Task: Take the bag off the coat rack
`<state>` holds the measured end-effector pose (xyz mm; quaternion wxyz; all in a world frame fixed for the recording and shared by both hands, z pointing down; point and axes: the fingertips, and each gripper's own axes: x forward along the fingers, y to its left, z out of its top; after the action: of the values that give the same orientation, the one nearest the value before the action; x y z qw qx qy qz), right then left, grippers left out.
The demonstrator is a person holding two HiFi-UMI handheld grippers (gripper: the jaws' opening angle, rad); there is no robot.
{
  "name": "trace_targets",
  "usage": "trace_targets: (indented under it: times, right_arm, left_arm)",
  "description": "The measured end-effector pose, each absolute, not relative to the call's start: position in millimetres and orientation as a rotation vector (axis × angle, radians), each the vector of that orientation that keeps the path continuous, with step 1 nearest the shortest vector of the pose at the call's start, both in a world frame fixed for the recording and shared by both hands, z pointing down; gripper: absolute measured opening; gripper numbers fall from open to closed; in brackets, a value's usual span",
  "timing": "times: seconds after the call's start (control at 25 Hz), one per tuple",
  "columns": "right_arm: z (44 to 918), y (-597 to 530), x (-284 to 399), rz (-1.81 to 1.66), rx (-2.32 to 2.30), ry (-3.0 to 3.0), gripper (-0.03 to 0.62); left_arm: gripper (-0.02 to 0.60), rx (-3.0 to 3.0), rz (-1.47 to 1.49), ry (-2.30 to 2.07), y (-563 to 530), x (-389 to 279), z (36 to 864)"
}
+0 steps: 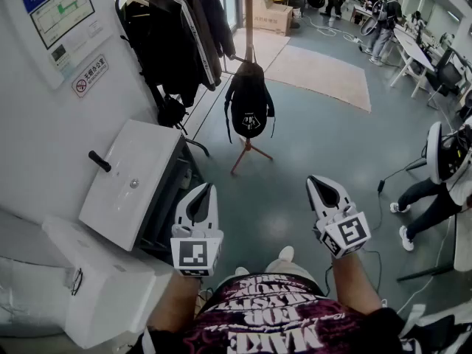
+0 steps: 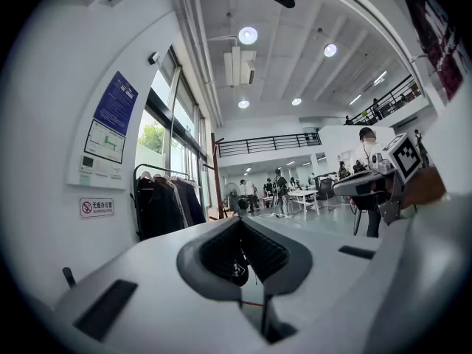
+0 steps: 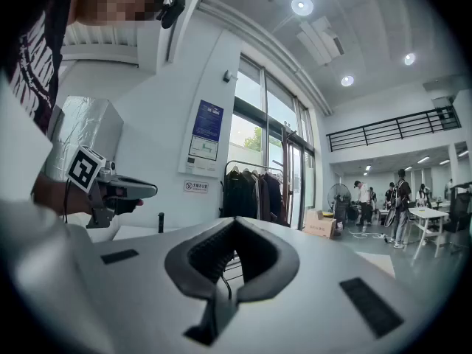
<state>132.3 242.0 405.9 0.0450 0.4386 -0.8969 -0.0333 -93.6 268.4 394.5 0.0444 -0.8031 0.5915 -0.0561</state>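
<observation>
A black backpack (image 1: 249,109) hangs on the wooden coat rack (image 1: 249,21), which stands on splayed legs on the grey floor ahead of me. Both grippers are held low and well short of it, with nothing in them. My left gripper (image 1: 209,190) points towards the rack's foot, its jaws closed together. My right gripper (image 1: 318,183) is level with it to the right, jaws also together. In the left gripper view the backpack (image 2: 237,271) shows through the notch between the jaws of that gripper (image 2: 240,227). The right gripper (image 3: 234,227) faces the wall side.
A clothes rail with dark jackets (image 1: 181,28) stands left of the rack. A white cabinet (image 1: 136,179) sits against the wall beside my left gripper. A beige rug (image 1: 324,72) and a cardboard box (image 1: 269,13) lie beyond. A seated person (image 1: 435,190) is at the right.
</observation>
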Motion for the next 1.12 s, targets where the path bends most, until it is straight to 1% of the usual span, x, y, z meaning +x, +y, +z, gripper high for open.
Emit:
trace_targets:
  times: [0.4,0.48,0.52,0.6,0.68,0.84,1.12]
  right_arm:
    - [410,251,126,-0.026,1.311,-2.723,0.009]
    - [414,252,130,-0.007,1.325,-2.706,0.058]
    - [416,253,131,0.008,1.328,-2.698,0.076]
    - [421,255,131,0.031,1.339,-2.685,0.107]
    - [424,257,133,0.044,1.355,-2.671,0.121]
    - [432,255,142,0.075,1.385,-2.644,0.150]
    - [446,227,156,0.130,1.410,-2.647,0.156]
  left_arm:
    - [0.008,-2.424,-0.172,1.883,275,-111,403]
    - [0.009,-2.450,-0.176,1.864,278,-108,407]
    - [0.022,-2.462,-0.185,1.854,279,-107,409]
    - [0.072,-2.488,-0.204,1.834,280,-106,414]
    - [0.086,-2.510,-0.210,1.820,281,-105,418]
    - [0.091,-2.509,-0.226,1.839,277,-108,427]
    - [0.097,-2.508,-0.286,1.876,244,-104,447]
